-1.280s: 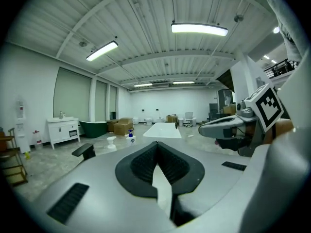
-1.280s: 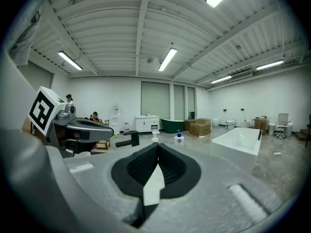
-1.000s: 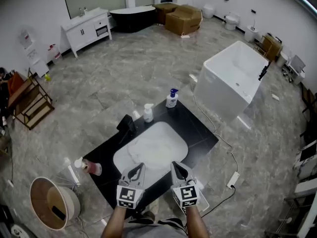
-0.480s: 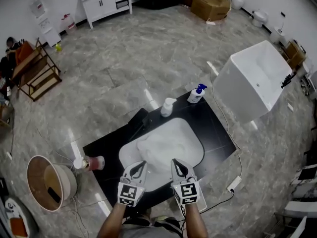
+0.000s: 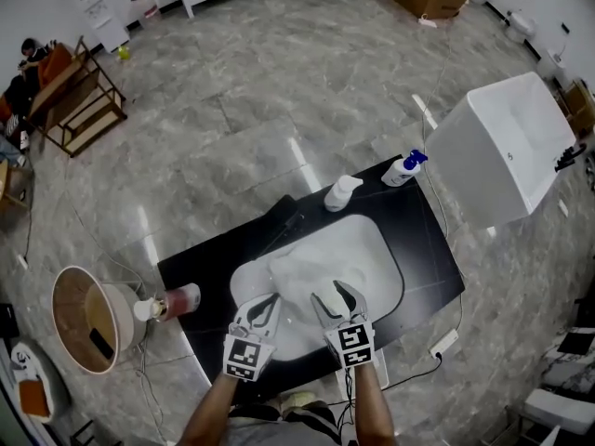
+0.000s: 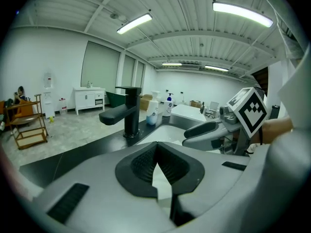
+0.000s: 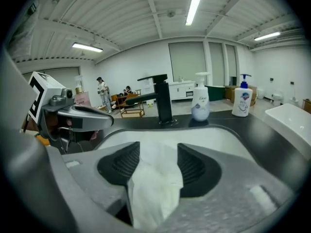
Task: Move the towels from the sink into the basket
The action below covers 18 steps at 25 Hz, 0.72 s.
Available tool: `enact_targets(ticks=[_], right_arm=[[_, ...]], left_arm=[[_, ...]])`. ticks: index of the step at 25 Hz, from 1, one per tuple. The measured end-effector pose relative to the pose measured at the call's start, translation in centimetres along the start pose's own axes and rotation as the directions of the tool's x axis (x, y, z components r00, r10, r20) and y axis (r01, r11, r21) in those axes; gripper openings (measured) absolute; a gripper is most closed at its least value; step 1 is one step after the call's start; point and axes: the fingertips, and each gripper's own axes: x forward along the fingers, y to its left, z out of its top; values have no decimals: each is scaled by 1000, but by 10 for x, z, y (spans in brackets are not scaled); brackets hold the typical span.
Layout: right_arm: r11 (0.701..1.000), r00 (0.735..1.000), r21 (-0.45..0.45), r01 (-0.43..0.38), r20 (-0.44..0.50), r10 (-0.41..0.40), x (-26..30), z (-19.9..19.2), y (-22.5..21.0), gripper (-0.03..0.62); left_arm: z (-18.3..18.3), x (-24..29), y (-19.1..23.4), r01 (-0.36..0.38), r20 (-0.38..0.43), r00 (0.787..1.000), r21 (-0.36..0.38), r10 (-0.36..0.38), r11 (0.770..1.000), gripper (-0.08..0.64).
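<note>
White towels [image 5: 321,266] lie crumpled in the white sink [image 5: 388,249], which is set in a black counter. Both grippers hover over the sink's near edge. My left gripper [image 5: 264,307] [image 6: 156,147] is shut with nothing in it. My right gripper [image 5: 337,295] [image 7: 158,152] is over the towels and its jaws are opening. In the right gripper view, white towel [image 7: 155,181] shows in the gap between the pads, which do not press on it. The round wicker basket [image 5: 88,319] stands on the floor left of the counter.
A black faucet [image 5: 284,223] stands behind the sink. A white soap bottle [image 5: 342,193] and a blue-pump bottle [image 5: 403,169] are at the counter's back. A pink cup [image 5: 177,300] sits at the left end. A white tub [image 5: 502,151] stands to the right.
Both grippers have moved forward from the counter's near edge to over the sink. The right gripper's jaws have parted; the left stays shut.
</note>
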Motion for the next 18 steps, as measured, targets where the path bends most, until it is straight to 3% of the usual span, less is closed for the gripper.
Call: enact_targets(ticks=[2,8,11,18], right_arm=[[999,999,-13,-35,-41,34,14,-6,4,307],[996,988,-31,-83,-134,78,56,-34,4,481],[995,978,-5,-102,-186,99,72,-48,4,525],[992,938,16,-128,-323,126,99,-87,-1,535]], left_arm=[[-4,2,5,-6,-10,1000,-9,6,1000,15],[-17,13,13,-13,-29,1000,-32,12,999,15],[-22,17,18,-13,-38,999,-44,11,999,15],[-35,27,28,-16,-58,998,-69,12,997,15]])
